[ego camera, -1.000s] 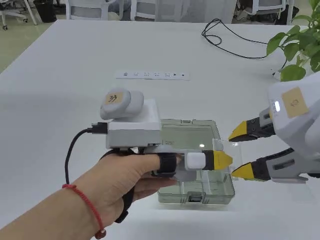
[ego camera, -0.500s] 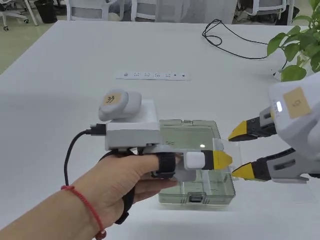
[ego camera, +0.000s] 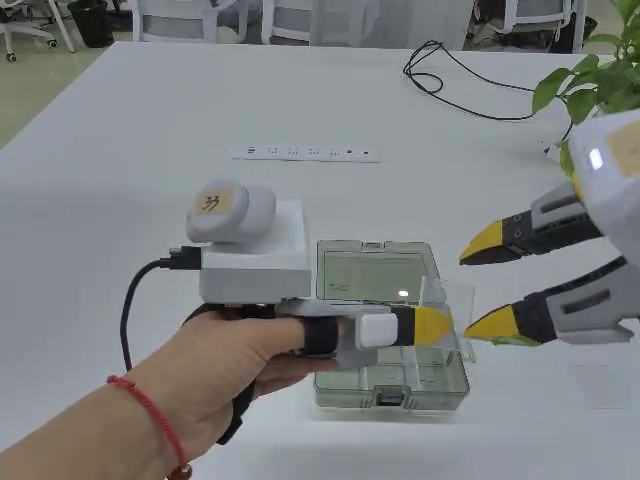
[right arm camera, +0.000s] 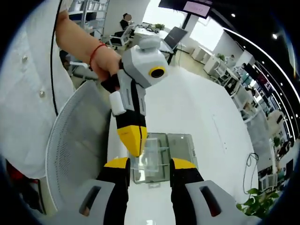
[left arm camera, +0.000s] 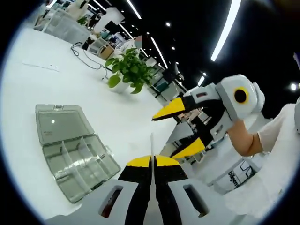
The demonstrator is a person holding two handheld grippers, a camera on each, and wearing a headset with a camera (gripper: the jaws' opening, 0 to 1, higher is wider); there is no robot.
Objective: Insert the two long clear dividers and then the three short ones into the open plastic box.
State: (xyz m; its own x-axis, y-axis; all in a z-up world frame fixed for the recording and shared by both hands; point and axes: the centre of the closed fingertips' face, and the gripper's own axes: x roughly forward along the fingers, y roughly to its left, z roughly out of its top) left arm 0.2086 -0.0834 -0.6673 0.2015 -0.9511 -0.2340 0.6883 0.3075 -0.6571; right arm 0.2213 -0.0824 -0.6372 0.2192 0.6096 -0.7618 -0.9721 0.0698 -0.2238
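The left gripper [ego camera: 434, 322] is pressed together on a thin, flat clear divider [ego camera: 452, 300], over the right side of the open plastic box [ego camera: 375, 272]. The right gripper [ego camera: 488, 285] is spread wide, just right of the divider. The smoky see-through box sits on a smooth white table [ego camera: 150, 120] with lots of open room.

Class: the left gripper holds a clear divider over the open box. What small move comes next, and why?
Probably lower the left gripper to seat the clear divider in the box: the jaws grip it above the box, and the right gripper is open.
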